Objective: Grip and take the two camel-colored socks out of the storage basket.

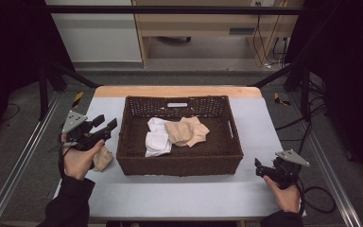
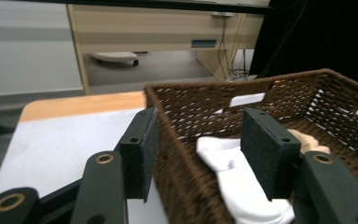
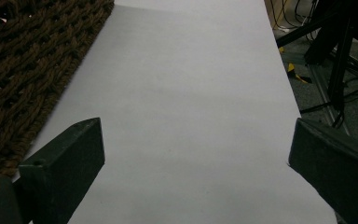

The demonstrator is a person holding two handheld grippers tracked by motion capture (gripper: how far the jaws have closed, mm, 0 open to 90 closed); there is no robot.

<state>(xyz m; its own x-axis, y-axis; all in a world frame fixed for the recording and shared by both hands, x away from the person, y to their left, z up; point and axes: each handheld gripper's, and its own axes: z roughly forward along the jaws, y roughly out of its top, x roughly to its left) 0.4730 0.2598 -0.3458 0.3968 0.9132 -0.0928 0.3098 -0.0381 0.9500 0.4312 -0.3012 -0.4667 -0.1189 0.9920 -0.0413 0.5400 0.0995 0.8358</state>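
A dark wicker basket stands in the middle of the white table. Inside it lie white socks and beige socks. Another bundled beige sock rests on the table left of the basket, under the person's left hand. My left gripper hovers above it beside the basket's left wall, open with nothing between its jaws. In the left gripper view the left gripper looks over the basket's corner at a white sock. My right gripper sits near the table's front right, open and holding nothing.
In the right gripper view the right gripper faces bare white tabletop, with the basket's wall at the left. Metal rails run along both table sides. A wooden desk and cables stand beyond the far edge.
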